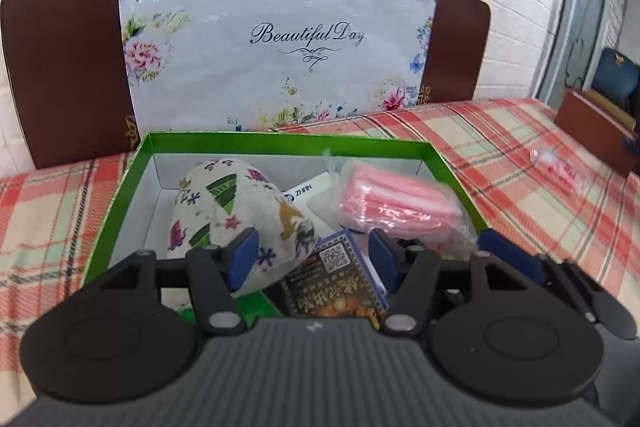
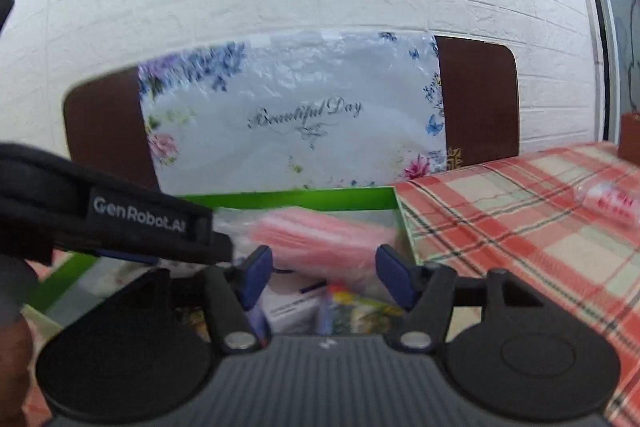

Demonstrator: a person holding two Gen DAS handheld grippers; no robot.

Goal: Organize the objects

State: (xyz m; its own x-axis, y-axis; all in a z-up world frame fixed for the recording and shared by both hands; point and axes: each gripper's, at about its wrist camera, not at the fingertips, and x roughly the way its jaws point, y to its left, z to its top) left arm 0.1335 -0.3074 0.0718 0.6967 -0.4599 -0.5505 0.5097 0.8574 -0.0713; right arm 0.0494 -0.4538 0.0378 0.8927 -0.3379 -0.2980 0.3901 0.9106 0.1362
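Observation:
A green box (image 1: 280,141) with a white inside stands on the plaid bed. In it lie a patterned white cap (image 1: 236,211), a pink pack in clear plastic (image 1: 396,205), a dark card box with a QR code (image 1: 336,279) and a white item with lettering (image 1: 304,193). My left gripper (image 1: 314,259) is open and empty over the box's near end. My right gripper (image 2: 324,273) is open and empty just above the pink pack (image 2: 320,237), over the box (image 2: 360,197). The left gripper's black strap (image 2: 120,223) crosses the right wrist view.
A floral "Beautiful Day" sheet (image 1: 280,39) covers a brown headboard (image 1: 60,75) against a white brick wall. A small clear packet with pink print (image 1: 560,167) lies on the plaid cover to the right. A brown stand (image 1: 592,131) is at the far right.

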